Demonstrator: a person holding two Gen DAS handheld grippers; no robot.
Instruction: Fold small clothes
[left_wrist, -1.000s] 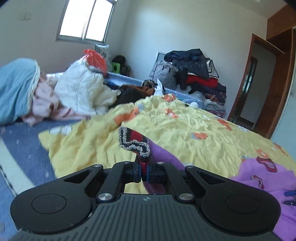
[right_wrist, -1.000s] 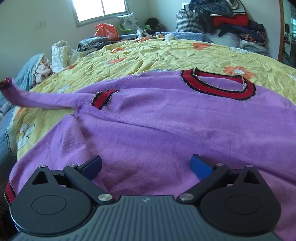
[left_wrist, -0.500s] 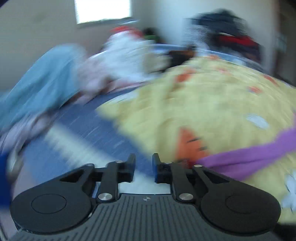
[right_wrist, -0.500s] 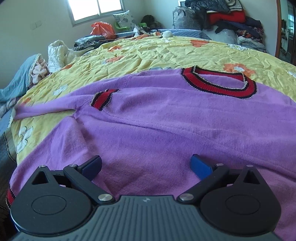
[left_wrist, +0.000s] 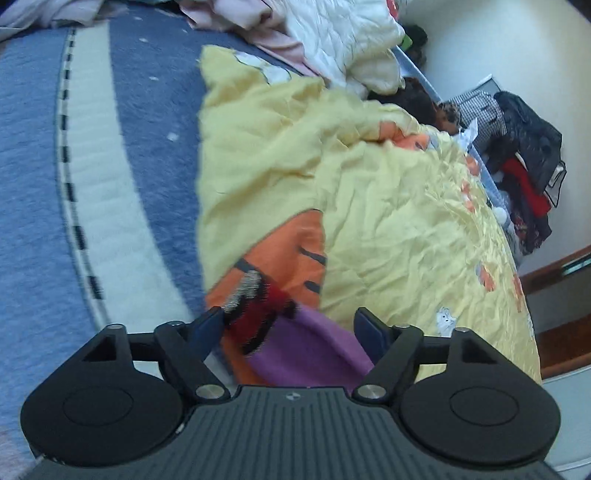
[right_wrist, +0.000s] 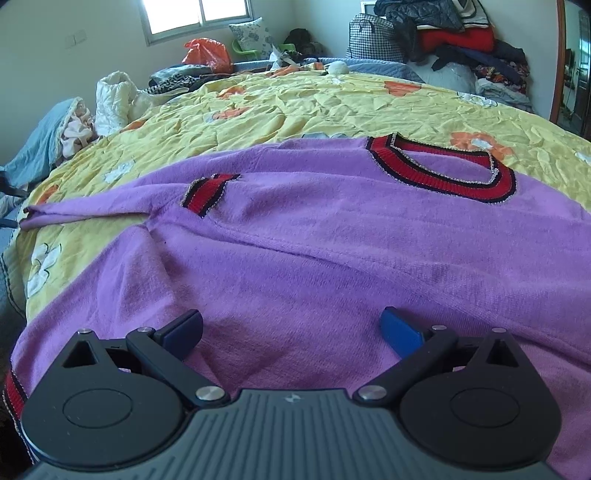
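A purple sweater (right_wrist: 332, 251) with a red and black striped collar (right_wrist: 443, 166) lies spread flat on the yellow flowered sheet (right_wrist: 295, 107). Its left sleeve (right_wrist: 92, 210) stretches out to the left. In the left wrist view the sleeve's red striped cuff (left_wrist: 258, 314) lies on the sheet between the fingers of my open left gripper (left_wrist: 290, 325), resting against the left finger. My right gripper (right_wrist: 291, 328) is open and empty, low over the sweater's lower body.
A blue and cream blanket (left_wrist: 92, 166) lies left of the sheet. A white quilted jacket (left_wrist: 343, 33) and pink cloth are piled beyond it. Clothes and bags (right_wrist: 443, 33) are stacked at the far wall. A door (right_wrist: 576, 74) stands on the right.
My left gripper has let go of the sleeve cuff and opened wide; the sleeve dropped flat onto the sheet. The left camera has tilted down. The right gripper has stayed in place.
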